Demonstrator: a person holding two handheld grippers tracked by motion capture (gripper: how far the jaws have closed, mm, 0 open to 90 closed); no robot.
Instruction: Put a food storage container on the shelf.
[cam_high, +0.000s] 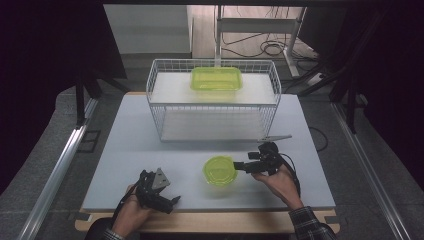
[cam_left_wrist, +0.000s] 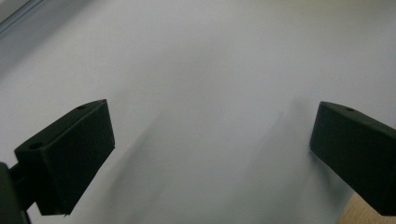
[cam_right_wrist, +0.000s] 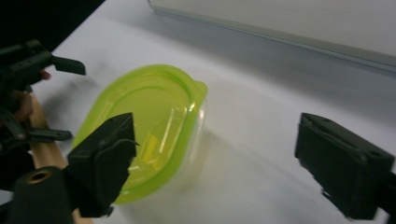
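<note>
White table (cam_high: 130, 165): wire basket (cam_high: 165, 107), round green container (cam_high: 219, 171).

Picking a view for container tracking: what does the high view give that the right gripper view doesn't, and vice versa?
High view alone: the wire basket with the rectangular green container on its upper shelf, plus the right tool seen from outside, beside the round container. Right gripper view alone: a close look at the lid's tab, with the right tool's jaws apart. Both: the round green container, the left tool open, and the white table.
</note>
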